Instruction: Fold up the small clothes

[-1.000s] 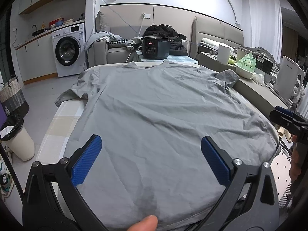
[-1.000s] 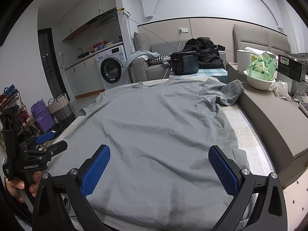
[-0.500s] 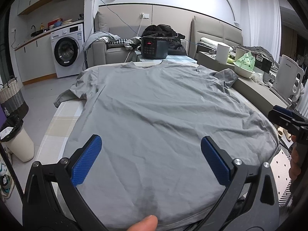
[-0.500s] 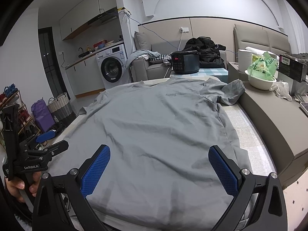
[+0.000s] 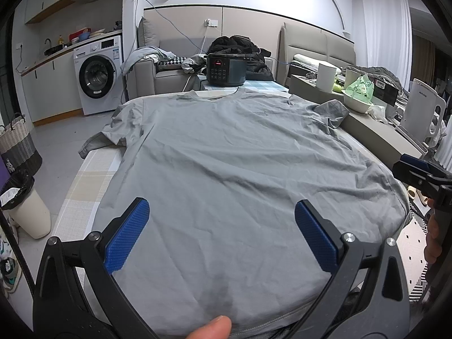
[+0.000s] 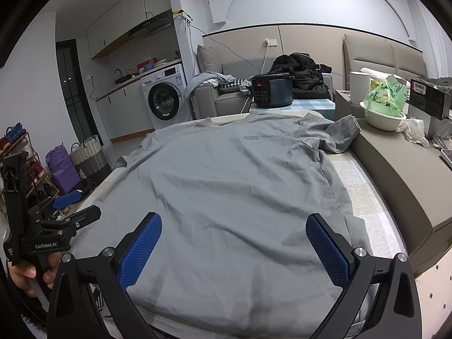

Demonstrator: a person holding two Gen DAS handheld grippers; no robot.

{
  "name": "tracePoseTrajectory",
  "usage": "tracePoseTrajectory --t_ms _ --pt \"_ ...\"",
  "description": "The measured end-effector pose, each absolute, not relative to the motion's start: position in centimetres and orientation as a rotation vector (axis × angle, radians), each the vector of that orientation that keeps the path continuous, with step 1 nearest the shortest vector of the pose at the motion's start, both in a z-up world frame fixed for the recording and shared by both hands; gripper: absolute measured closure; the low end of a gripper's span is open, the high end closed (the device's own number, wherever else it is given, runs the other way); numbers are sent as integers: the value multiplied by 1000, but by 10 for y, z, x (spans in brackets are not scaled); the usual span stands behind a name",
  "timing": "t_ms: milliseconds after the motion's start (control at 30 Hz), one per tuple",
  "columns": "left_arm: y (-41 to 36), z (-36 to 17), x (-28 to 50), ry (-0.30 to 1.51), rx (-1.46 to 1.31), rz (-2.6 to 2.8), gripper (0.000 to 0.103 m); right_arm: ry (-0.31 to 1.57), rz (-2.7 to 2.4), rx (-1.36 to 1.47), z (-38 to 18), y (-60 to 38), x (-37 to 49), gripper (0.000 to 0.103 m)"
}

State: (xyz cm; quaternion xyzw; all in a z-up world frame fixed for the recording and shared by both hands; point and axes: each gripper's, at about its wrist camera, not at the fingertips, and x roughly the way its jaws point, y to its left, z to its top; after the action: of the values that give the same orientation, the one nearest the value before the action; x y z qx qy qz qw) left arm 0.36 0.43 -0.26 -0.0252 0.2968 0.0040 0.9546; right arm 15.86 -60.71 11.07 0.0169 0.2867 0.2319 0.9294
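Grey T-shirt spread flat, front up, on a checked-cover table; collar at the far edge, hem at the near edge, under both cameras. One sleeve hangs off the table's left side; the other lies bunched against a beige counter. Small chest print readable as a dark mark only.

Left gripper: jaws spread wide, blue pads far apart, nothing between them. Hovers over the hem end of the shirt; contact with cloth cannot be told. A fingertip shows at the bottom edge of the left wrist view.

Right gripper: jaws likewise wide, empty, over the near right part of the shirt; touching or not, unclear.

In the right wrist view the left gripper appears at left, beside the table edge, gripped by a hand. In the left wrist view the right gripper's tip shows at the far right, off the shirt's corner.

Beyond the table: rice cooker, washing machine, sofa with dark clothing
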Motion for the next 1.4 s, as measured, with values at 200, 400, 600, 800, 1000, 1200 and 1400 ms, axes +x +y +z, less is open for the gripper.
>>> tracePoseTrajectory --t_ms 200,400,600,800,1000,1200,1400 --pt "4 -3 4 602 -50 7 1 587 476 35 111 -607 159 0" --pt "4 -3 4 603 -50 8 1 590 475 35 111 -607 159 0" --pt "1 -3 4 605 -48 8 1 590 475 35 110 -607 159 0" --pt "-1 -4 4 605 -46 9 1 592 475 35 109 -607 159 0" --pt "-1 -4 4 606 -46 7 1 594 473 36 109 -607 159 0" --pt "-4 -7 1 598 -35 2 1 595 473 36 108 -607 159 0" --pt "0 -8 5 615 -29 -16 1 607 467 55 100 -614 160 0"
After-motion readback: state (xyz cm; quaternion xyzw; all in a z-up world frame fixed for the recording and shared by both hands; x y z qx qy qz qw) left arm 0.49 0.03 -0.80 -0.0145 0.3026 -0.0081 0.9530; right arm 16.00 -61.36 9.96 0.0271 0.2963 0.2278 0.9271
